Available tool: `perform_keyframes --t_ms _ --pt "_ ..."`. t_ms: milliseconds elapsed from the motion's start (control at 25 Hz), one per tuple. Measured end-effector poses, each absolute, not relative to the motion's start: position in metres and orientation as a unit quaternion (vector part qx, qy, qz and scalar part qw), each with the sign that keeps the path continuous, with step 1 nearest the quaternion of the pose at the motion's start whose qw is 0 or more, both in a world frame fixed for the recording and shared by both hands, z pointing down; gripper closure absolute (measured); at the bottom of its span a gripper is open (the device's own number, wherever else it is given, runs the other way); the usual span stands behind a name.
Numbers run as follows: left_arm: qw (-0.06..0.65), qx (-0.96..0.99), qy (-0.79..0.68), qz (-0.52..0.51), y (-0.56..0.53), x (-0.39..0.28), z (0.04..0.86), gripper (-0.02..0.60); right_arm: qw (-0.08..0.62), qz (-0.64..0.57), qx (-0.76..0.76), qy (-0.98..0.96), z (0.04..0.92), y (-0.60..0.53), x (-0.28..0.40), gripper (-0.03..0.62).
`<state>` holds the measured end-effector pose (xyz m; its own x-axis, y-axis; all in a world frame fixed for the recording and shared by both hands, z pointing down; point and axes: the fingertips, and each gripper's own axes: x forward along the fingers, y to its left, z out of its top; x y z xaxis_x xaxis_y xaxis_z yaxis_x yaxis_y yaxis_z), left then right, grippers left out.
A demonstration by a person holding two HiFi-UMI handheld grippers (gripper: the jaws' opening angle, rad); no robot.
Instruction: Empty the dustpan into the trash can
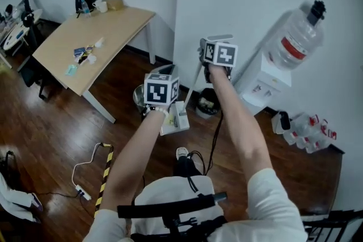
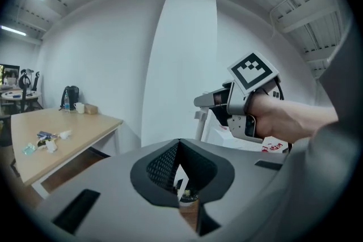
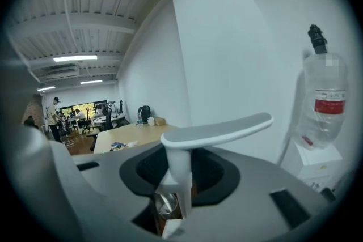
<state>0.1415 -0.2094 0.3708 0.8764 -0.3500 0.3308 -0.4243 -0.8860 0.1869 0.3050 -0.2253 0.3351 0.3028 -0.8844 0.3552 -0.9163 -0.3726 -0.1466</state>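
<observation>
A white long-handled dustpan hangs in the air between my two raised grippers. Its pan (image 1: 176, 119) sits just under my left gripper (image 1: 167, 112), whose jaws are shut on a thin white edge of it (image 2: 179, 174). My right gripper (image 1: 215, 72) is shut on the white pole right below the grey crossbar handle (image 3: 218, 130). On the floor below, at the foot of the white pillar, stand a metal bin (image 1: 139, 98) with a clear liner and a black trash can (image 1: 208, 103) with rubbish in it. The pan is above the gap between them.
A wooden desk (image 1: 93, 45) with small items stands to the left. A water dispenser (image 1: 266, 81) with its bottle is at the right wall, packed bottles (image 1: 309, 130) beside it. A white cable and power strip (image 1: 85, 181) and a black-and-yellow strip (image 1: 105, 174) lie on the floor.
</observation>
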Motion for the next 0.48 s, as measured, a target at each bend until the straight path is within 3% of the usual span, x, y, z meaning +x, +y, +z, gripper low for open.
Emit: perform_keyframes --t_ms 480 --pt "0.134 0.943 -0.277 0.125 -0.380 0.120 0.344 0.581 0.060 0.144 0.742 -0.653 0.265 -0.423 0.262 0.474"
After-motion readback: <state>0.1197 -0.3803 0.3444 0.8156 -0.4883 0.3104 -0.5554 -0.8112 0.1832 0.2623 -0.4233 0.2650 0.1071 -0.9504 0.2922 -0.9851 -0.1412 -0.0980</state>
